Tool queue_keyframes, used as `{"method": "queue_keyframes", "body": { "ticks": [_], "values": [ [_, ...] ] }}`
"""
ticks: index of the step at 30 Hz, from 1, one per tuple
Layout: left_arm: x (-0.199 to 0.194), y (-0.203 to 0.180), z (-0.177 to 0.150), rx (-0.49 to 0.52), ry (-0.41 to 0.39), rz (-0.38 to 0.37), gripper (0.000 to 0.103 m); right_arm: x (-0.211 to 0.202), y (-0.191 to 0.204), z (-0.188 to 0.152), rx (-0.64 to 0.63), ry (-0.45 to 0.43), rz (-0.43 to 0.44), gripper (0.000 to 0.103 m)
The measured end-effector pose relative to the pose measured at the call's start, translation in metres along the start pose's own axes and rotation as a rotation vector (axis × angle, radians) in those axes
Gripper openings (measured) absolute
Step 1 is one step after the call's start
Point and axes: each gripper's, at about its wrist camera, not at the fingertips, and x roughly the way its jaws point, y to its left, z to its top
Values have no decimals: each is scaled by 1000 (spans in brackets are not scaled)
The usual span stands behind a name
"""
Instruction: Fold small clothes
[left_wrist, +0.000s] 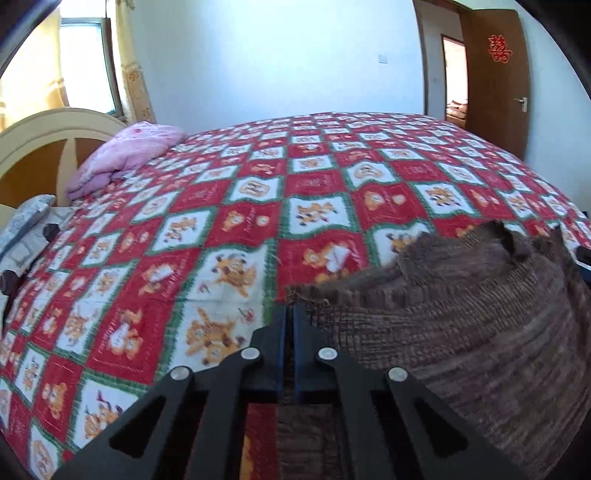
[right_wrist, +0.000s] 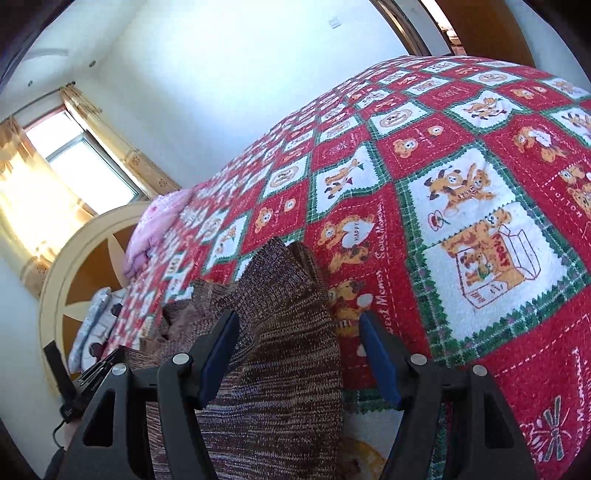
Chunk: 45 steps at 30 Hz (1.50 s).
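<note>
Left wrist view: we are pinching the brown knit garment (left_wrist: 461, 314) in our left gripper (left_wrist: 290, 314) at the bed (left_wrist: 221, 221) near edge; our right gripper (right_wrist: 299, 321) is hovering wide-jawed over it.

We see the left hand-held gripper (left_wrist: 290, 314) with its blue-padded jaws pressed together on the near edge of a brown knitted garment (left_wrist: 461, 332). The garment lies bunched to the right of it on the bed (left_wrist: 221, 221), which carries a red, white and green bear-print cover. A pink folded quilt (left_wrist: 125, 155) sits by the cream headboard (left_wrist: 55, 125). A brown door (left_wrist: 495, 74) stands open beyond.
</note>
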Motion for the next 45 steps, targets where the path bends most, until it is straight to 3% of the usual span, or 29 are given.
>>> {"method": "queue_keyframes", "body": {
  "ticks": [4, 9, 12, 14, 16, 20, 22, 23, 26, 28, 32, 35, 38, 40, 41, 45],
  "values": [
    [7, 11, 15, -71, 5, 26, 3, -8, -15, 1, 70, -39, 79, 68],
    [29, 9, -2, -74, 80, 58, 4, -8, -13, 1, 68, -43, 80, 68],
    [30, 29, -7, -178, 87, 38, 0, -9, -15, 1, 77, -48, 87, 68],
    [40, 41, -12, -235, 133, 12, 0, -8, -10, 3, 55, -42, 19, 68],
    [48, 49, -17, -284, 171, -20, 0, 0, 0, 10, 21, 20, -76, 68],
    [46, 35, -17, -232, 160, -16, 0, 7, 23, 26, -63, 33, -106, 68],
    [44, 31, -16, -211, 157, 7, 1, 24, 34, 33, -149, 90, -177, 68],
    [44, 30, -16, -205, 161, 32, 8, 32, 39, 35, -188, 122, -214, 65],
    [44, 26, -16, -172, 168, 84, 13, 40, 52, 33, -296, 149, -271, 13],
    [45, 24, -16, -155, 171, 100, 13, 29, 60, 32, -358, 96, -316, 7],
    [44, 33, -18, -196, 165, 69, 15, 11, 45, 43, -257, 18, -351, 3],
    [45, 47, -20, -275, 157, 18, 20, 24, 20, 43, -221, 61, -429, 3],
    [44, 51, -22, -305, 148, -12, 20, 26, 18, 32, -241, 100, -391, 7],
    [45, 51, -22, -313, 150, -30, 23, 16, 29, 30, -279, 77, -434, 39],
    [46, 51, -22, -313, 150, -35, 25, 12, 35, 30, -292, 71, -440, 64],
    [47, 48, -20, -297, 149, -51, 38, -15, 83, 10, -370, 63, -314, 65]
  ]
}}
